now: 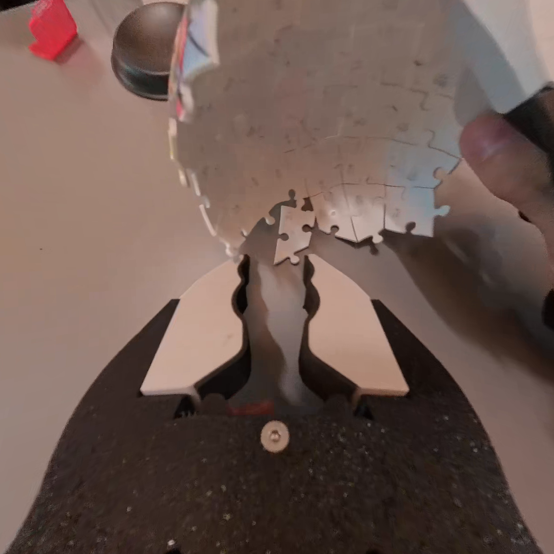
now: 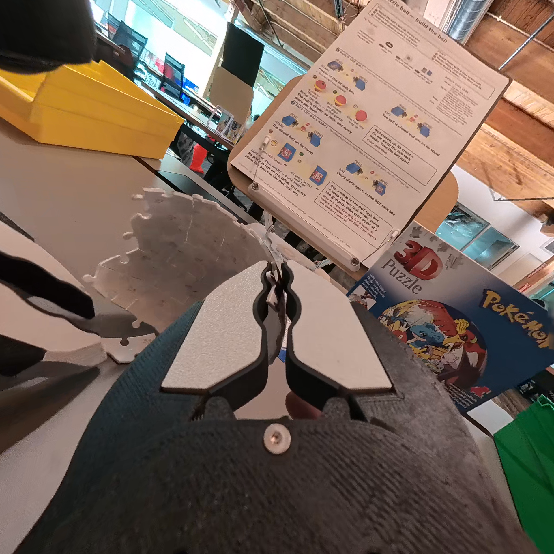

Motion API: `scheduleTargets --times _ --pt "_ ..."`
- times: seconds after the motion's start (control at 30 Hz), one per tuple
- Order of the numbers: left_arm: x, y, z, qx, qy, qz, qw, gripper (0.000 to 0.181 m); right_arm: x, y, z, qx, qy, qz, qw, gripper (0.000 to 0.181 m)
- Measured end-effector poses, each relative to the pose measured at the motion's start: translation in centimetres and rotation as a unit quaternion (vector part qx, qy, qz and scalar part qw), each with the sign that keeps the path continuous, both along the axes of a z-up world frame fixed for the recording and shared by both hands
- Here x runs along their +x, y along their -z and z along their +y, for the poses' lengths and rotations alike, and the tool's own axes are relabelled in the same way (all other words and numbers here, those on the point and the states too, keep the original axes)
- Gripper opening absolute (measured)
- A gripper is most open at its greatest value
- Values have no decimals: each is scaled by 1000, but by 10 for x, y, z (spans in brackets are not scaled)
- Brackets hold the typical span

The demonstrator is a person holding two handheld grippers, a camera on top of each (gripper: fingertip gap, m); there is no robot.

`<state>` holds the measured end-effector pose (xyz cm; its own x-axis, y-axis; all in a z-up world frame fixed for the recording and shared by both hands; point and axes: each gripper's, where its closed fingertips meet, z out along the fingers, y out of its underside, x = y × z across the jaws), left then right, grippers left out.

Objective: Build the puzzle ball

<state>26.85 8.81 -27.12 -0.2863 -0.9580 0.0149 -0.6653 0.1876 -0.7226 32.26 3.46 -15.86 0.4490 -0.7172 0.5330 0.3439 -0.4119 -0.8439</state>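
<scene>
A partly built puzzle ball shell fills the top of the left wrist view, white inside towards me, jagged open rim at the bottom. One white piece hangs tilted at that rim. My left gripper is open, its tips just below that piece and not clamping it. My right gripper is shut on the shell's thin rim; the shell curves away to its left. The left gripper's fingers enter at that view's left edge. A blurred thumb is at the shell's right side.
A dark round stand and a red box sit on the table behind the shell. Yellow trays are at the back left. An instruction sheet on a holder, the blue puzzle box and a green box stand on the right. Tip to tip, the grippers are about 12 centimetres apart.
</scene>
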Motion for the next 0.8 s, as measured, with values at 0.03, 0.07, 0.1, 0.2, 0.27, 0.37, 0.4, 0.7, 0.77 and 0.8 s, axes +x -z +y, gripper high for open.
scheduleTargets --times 0.03,0.07,0.1,0.2,0.27,0.37,0.4,0.7,0.77,0.8 --pt "1 2 1 -4 -6 9 1000 42 0 0 0 3 -2 0 1000 7" --pt "1 4 0 -9 -8 18 1000 48 0 0 0 4 -2 2 1000 7" --pt "2 5 -2 -12 -10 22 1000 48 0 0 0 7 -2 4 1000 7" --pt "3 4 -9 -16 -2 23 1000 24 0 0 -1 13 -4 7 1000 7" --pt "4 4 -10 -11 -9 20 1000 23 0 0 -1 18 -6 11 1000 7" --pt "6 4 -11 -10 -21 21 1000 18 0 1 -1 22 -8 14 1000 7" --pt "5 4 -12 -16 -24 24 999 18 0 1 0 24 -8 14 1000 7" --pt "5 2 -21 -34 -20 18 999 19 -2 0 1 25 -12 10 1000 7" --pt "6 1 -23 -38 -16 16 999 19 -2 0 1 26 -13 12 1000 7" --pt "7 2 -23 -33 -15 16 999 18 -3 -1 1 27 -14 11 999 7"
